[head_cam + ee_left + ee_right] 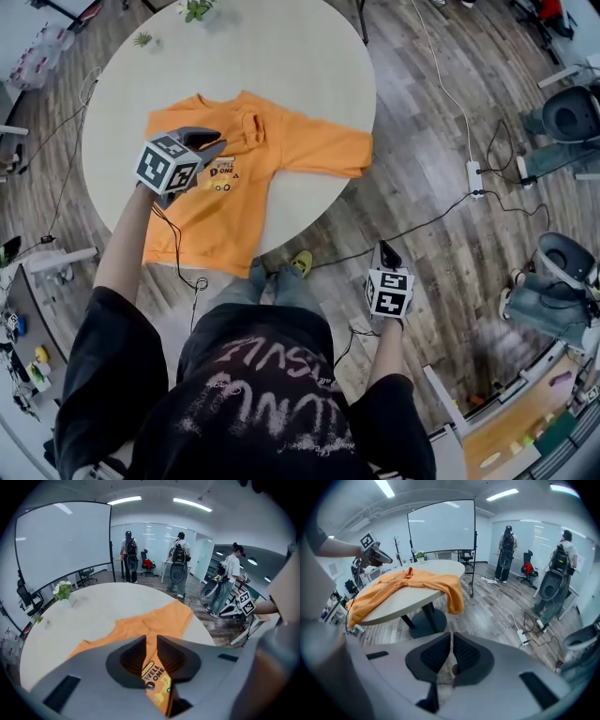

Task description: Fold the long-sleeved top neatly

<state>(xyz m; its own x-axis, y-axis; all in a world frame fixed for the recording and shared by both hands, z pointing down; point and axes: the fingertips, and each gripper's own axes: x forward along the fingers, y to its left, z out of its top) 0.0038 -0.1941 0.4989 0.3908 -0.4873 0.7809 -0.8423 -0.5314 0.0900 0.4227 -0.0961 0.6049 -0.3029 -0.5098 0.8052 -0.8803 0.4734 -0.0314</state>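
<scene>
A plain orange long-sleeved cotton top (281,141) with a small printed picture on the chest lies spread on the round pale bench (281,56). Its hem hangs over the near edge and one sleeve reaches out to the bench's right edge. The left hand-held gripper (214,142) hangs just above the chest print, left of the middle, its jaws a little apart with only the cloth below showing through the gap. The right hand-held gripper (384,248) is off the bench, near and to the right, over the wooden plank floor (422,169), its jaws almost together and empty.
</scene>
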